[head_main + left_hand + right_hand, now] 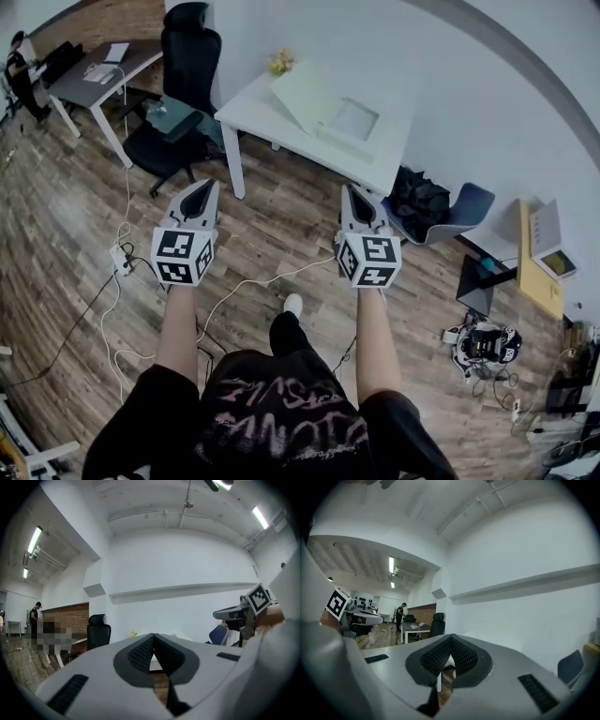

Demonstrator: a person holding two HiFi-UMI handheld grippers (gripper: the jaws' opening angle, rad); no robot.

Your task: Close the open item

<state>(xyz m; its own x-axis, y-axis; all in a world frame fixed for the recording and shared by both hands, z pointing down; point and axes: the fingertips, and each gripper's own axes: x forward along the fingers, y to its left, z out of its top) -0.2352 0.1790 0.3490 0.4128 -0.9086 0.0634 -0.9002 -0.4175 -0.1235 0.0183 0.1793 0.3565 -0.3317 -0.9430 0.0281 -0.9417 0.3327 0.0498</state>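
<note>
left tongs (153, 638): shut, nothing inside, over the floor (84, 234) in front of the tabletop (251, 112) | right tongs (450, 639): shut, nothing inside, also in front of the tabletop | box (328, 111): white, lid up, on the tabletop, well apart from both tongs | black chair (186, 56): left of the tabletop

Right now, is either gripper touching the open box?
No: left gripper and right gripper hover short of the table bearing the box.

Black office chair (187, 47) near a grey desk (133, 63) — cables (246, 284) on the wooden floor (66, 216); blue chair (469, 202) beside perhaps a bag (417, 202).
</note>
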